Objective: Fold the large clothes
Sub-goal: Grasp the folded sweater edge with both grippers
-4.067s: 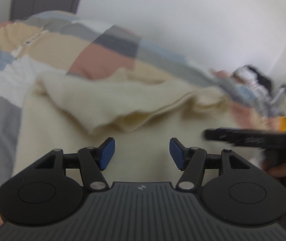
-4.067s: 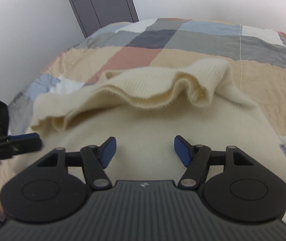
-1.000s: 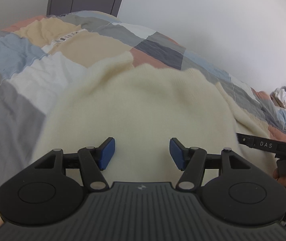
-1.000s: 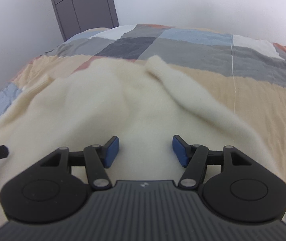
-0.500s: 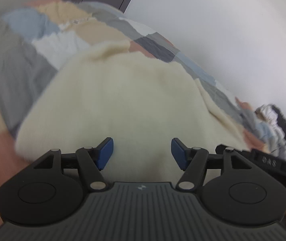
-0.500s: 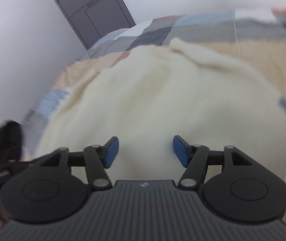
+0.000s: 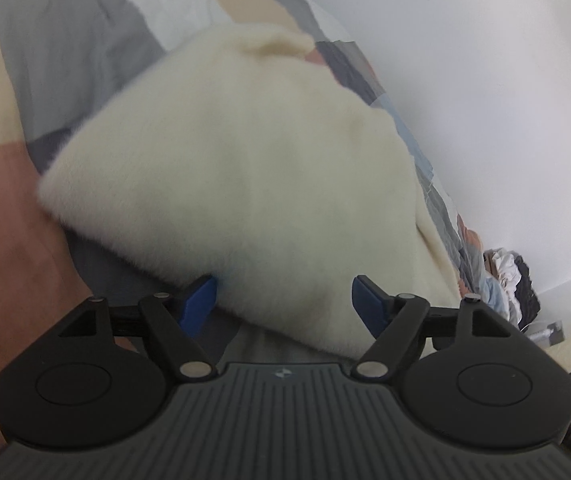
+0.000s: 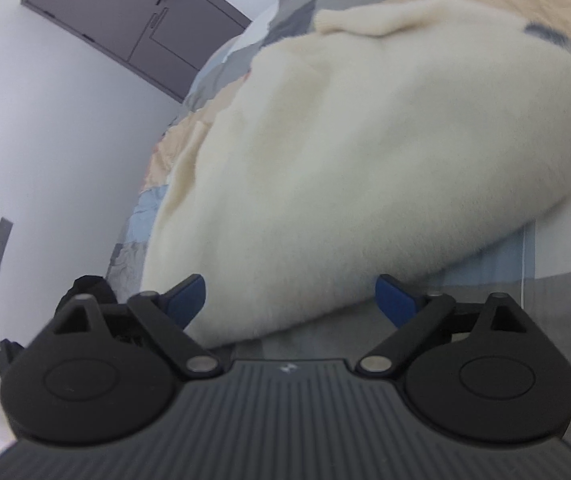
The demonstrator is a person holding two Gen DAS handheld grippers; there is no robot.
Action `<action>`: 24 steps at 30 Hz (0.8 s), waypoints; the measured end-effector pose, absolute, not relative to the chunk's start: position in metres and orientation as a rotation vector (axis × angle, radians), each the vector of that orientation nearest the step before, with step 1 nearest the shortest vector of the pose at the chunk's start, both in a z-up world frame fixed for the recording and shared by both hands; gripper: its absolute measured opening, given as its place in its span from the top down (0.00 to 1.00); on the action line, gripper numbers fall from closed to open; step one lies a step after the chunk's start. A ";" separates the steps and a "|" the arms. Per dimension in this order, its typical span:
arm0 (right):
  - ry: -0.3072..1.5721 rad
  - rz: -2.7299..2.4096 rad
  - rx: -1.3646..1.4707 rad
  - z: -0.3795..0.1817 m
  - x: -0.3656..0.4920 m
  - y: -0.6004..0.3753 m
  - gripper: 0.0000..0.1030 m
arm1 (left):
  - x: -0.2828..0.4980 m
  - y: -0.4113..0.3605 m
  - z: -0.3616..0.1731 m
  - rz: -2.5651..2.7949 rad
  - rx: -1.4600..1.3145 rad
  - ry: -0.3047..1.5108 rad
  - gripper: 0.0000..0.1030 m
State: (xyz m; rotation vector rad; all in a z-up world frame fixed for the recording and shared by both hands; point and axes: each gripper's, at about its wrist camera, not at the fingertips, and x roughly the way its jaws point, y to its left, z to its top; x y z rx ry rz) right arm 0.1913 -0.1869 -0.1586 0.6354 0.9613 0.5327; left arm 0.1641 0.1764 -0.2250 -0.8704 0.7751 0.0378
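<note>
Nearby, sweater (image 7: 237,184) hem, quilt (image 7: 13,240) beyond.

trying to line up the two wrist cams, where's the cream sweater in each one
Left wrist view: the cream sweater fills the centre, its near edge between the open jaws.
Right wrist view: the cream sweater fills the centre and right, its near edge between the open jaws.
Shared landmark: the patchwork bedspread under it.

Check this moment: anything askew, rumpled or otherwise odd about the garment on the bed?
One small thing: at the far end of the folded cream sweater, a ribbed cuff or sleeve end pokes out past the bundle's outline on the patchwork bedspread. Otherwise nothing stands out; both views are blurred.
</note>
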 end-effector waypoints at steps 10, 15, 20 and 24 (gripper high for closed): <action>1.094 0.495 0.889 -0.202 0.210 -0.181 0.09 | 0.179 0.186 -0.244 0.045 -0.949 0.800 0.23; 1.081 0.482 0.974 -0.208 0.210 -0.182 0.08 | 0.177 0.191 -0.248 0.052 -1.011 0.771 0.23; 1.002 0.410 1.075 -0.208 0.215 -0.197 0.09 | 0.168 0.205 -0.251 0.120 -1.108 0.696 0.23; 0.942 0.327 1.141 -0.207 0.209 -0.211 0.09 | 0.162 0.212 -0.252 0.145 -1.166 0.659 0.23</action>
